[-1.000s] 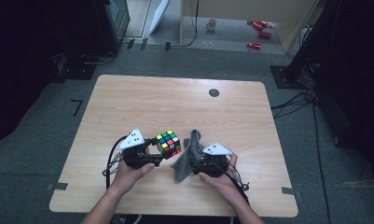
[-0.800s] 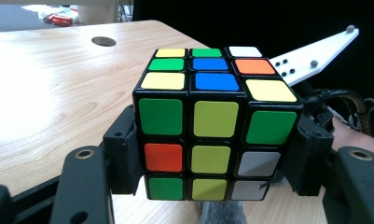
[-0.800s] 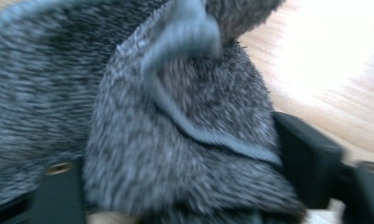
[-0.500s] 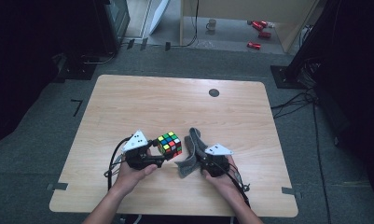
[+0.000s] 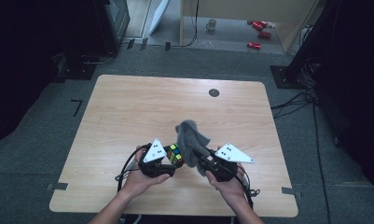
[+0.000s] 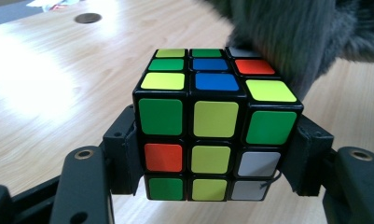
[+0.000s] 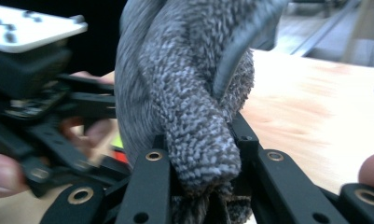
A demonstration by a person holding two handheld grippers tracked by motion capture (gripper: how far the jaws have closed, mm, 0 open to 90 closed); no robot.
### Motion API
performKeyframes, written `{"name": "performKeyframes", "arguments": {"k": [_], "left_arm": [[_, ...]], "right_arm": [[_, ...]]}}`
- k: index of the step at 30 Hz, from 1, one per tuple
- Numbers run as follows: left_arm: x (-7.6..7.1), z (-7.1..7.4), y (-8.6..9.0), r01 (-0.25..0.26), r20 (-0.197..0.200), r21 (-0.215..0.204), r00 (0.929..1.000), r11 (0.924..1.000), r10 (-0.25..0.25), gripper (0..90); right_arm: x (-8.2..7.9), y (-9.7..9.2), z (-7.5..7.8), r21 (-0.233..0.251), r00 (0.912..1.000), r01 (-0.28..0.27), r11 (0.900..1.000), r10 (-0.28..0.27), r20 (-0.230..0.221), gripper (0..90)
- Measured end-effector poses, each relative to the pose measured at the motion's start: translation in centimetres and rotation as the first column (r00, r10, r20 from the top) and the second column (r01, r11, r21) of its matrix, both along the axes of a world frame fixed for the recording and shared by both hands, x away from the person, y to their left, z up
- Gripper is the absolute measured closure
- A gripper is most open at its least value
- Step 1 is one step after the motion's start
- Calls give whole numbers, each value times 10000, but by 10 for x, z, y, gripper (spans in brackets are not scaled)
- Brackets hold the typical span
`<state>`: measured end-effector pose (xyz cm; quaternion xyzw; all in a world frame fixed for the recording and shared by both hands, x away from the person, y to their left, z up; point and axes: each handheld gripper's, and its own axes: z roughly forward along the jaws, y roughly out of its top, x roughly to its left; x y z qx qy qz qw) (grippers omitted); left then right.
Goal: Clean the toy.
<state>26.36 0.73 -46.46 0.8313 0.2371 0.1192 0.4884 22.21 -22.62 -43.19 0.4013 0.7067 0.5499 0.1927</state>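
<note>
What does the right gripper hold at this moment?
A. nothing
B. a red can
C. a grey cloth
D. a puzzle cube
C: in the right gripper view the right gripper has its jaws clamped on a bunched grey cloth, while the puzzle cube sits in the left gripper.

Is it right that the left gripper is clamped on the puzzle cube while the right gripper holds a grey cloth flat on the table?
Not quite. The left gripper does clamp the puzzle cube, but the right gripper holds the grey cloth bunched up and raised off the table, next to the cube, as the high view shows.
</note>
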Motion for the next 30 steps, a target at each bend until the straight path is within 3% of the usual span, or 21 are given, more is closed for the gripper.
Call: {"name": "performKeyframes", "arguments": {"k": [1,2,3,5,9,11,15,18,19,20,21,23,24,28,30], "left_arm": [[-3,-1,-5,65,124,265,9999,9996,-69,351],[-3,-1,-5,65,124,265,9999,9996,-69,351],[-4,-2,-6,117,135,286,9998,9995,-121,351],[-7,-1,-7,96,385,461,9992,9989,-113,352],[-8,0,-8,82,453,491,9989,9988,-104,353],[-8,-1,-10,77,464,658,9989,9978,-107,353],[-10,0,-15,186,575,751,9981,9970,-229,353],[-12,2,-14,189,662,646,9975,9977,-232,353],[-13,4,-14,199,745,607,9969,9980,-244,353],[-14,7,-13,223,846,552,9960,9982,-270,353],[-14,7,-13,223,846,552,9960,9982,-270,353],[-14,9,-13,286,799,462,9963,9985,-322,353],[-14,9,-13,286,799,462,9963,9985,-322,353],[-16,9,-17,334,870,581,9955,9977,-384,353],[-17,10,-16,337,908,547,9951,9979,-385,353]], "right_arm": [[-2,7,-1,-28,9995,-293,9996,293,-133,746],[-2,7,-1,-28,9995,-293,9996,293,-133,746],[-2,8,-2,313,9974,-596,9977,609,-391,746],[-1,7,-2,250,9969,-663,9975,673,-407,745],[5,1,-5,263,9975,-422,9988,436,-553,744],[8,-3,-7,342,9957,-240,9991,270,-891,745],[0,11,-2,147,9951,-692,9975,700,-695,744],[-2,11,1,112,9957,-689,9976,695,-620,742],[-1,10,2,232,9958,-628,9978,642,-660,741],[4,1,2,451,9964,-89,9989,127,-834,741],[4,1,2,451,9964,-89,9989,127,-834,741],[9,-10,0,947,9915,273,9951,-149,-1290,741],[9,-10,0,947,9915,273,9951,-149,-1290,741],[-3,7,7,855,9942,-573,9947,646,-859,740],[-5,10,10,741,9945,-669,9950,725,-750,738]]}}
